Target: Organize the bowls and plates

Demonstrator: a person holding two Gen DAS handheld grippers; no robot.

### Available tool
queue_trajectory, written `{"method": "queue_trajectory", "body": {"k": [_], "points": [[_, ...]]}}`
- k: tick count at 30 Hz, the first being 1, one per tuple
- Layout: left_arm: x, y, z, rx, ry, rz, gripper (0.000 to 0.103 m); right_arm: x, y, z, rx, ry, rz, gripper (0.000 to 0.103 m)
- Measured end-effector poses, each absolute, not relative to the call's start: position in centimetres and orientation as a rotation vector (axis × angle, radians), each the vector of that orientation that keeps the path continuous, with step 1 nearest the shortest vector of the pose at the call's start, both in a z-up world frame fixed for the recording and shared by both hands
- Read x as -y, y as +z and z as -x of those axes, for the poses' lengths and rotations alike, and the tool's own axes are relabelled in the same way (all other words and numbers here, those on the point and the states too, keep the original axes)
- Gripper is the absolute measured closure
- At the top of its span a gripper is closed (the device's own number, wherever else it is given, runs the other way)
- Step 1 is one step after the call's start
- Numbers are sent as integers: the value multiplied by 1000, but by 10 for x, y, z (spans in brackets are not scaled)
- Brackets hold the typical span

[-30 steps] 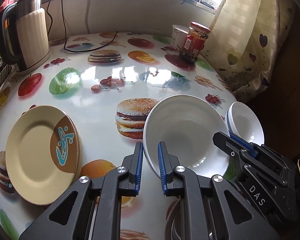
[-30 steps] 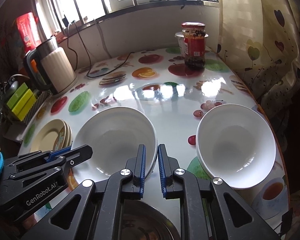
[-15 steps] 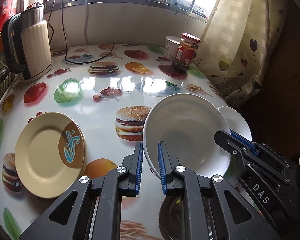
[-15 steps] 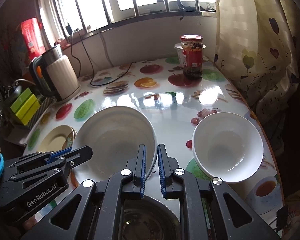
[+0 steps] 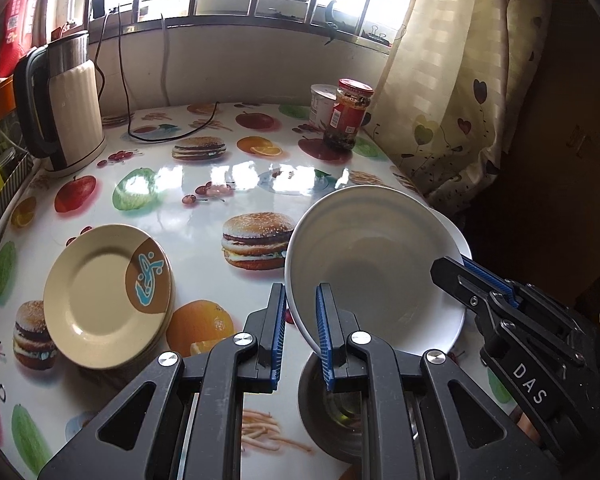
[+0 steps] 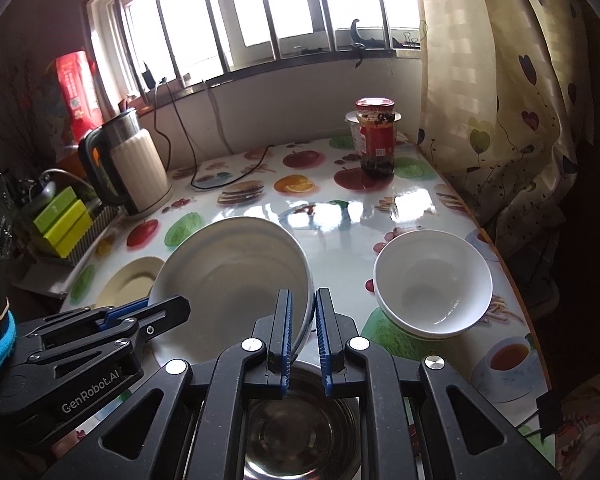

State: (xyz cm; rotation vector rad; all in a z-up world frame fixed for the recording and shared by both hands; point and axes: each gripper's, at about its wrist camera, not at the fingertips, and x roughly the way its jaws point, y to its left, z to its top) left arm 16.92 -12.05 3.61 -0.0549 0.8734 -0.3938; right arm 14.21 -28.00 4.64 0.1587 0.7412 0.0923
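Both grippers hold one large white bowl (image 5: 374, 264), lifted above the table. My left gripper (image 5: 301, 320) is shut on its left rim. My right gripper (image 6: 303, 320) is shut on its right rim; the bowl also shows in the right wrist view (image 6: 236, 276). A second white bowl (image 6: 434, 284) sits on the table at the right, on top of another. A steel bowl (image 6: 296, 432) lies under the grippers, also in the left wrist view (image 5: 332, 404). A stack of beige plates (image 5: 104, 294) with a brown and blue patch sits at the left.
The table (image 5: 204, 248) has a glossy fruit-and-burger cloth. A cream kettle (image 5: 66, 100) with its cord stands at the back left. A red-lidded jar (image 5: 346, 114) and a white cup (image 5: 322, 104) stand at the back right. A curtain (image 5: 452, 92) hangs beyond the right edge.
Both grippers have risen with the large white bowl, so the table looks farther off. The steel bowl underneath has come into fuller view.
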Motion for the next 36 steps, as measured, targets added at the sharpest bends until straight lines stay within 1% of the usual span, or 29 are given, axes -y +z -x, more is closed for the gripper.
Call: {"method": "queue_trajectory", "body": {"k": [6,17,36], "points": [[121,36,-152,-877,-419,51,87,279,50,-120,-731,80,-160,90],[127,24,-131,-905,-450,23,87,283,38,-86,-752,40,-187,91],[134,-2,-124,-986,-452,0,87,290,10,-72,-810,18,-225,90]]}}
